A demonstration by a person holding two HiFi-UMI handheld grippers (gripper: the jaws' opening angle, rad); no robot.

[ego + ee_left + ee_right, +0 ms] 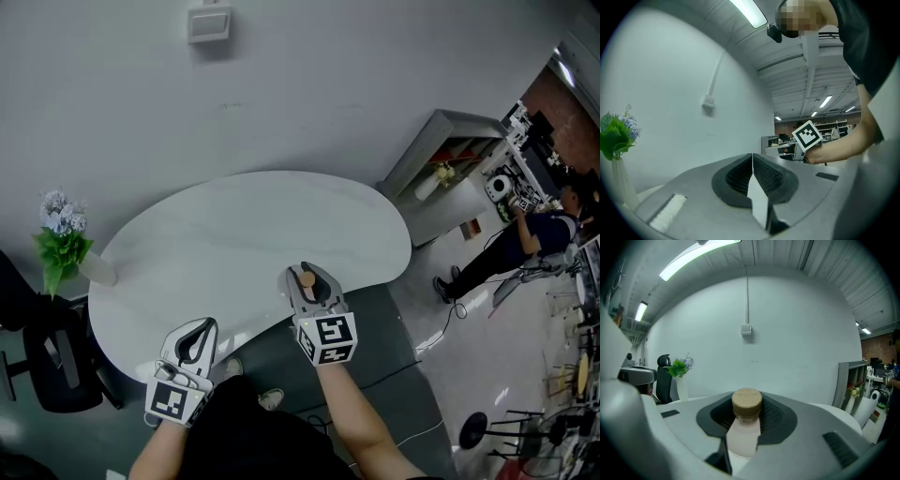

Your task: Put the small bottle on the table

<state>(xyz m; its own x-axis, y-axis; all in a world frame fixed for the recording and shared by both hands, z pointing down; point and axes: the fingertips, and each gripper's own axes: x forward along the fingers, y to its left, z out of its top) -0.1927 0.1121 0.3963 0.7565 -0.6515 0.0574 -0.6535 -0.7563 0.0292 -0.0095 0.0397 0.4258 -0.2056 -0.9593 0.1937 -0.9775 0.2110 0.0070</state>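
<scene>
Over the near edge of the table (234, 225), head view: right gripper (302, 274) carries the small bottle (307, 278); left gripper (192, 342) sits off the edge. Left gripper view: jaws pressed together, nothing between. Right gripper view: jaws clamped on the bottle's pale body, below the tan cap (746, 401). Probably light, smooth plastic and a bit slippery, so a mid-body hold suits.

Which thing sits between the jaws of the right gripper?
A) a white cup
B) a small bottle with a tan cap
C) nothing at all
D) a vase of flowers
B: the right gripper view shows the small bottle, pale-bodied and tan-capped, clamped between the dark pads of the right gripper.
</scene>
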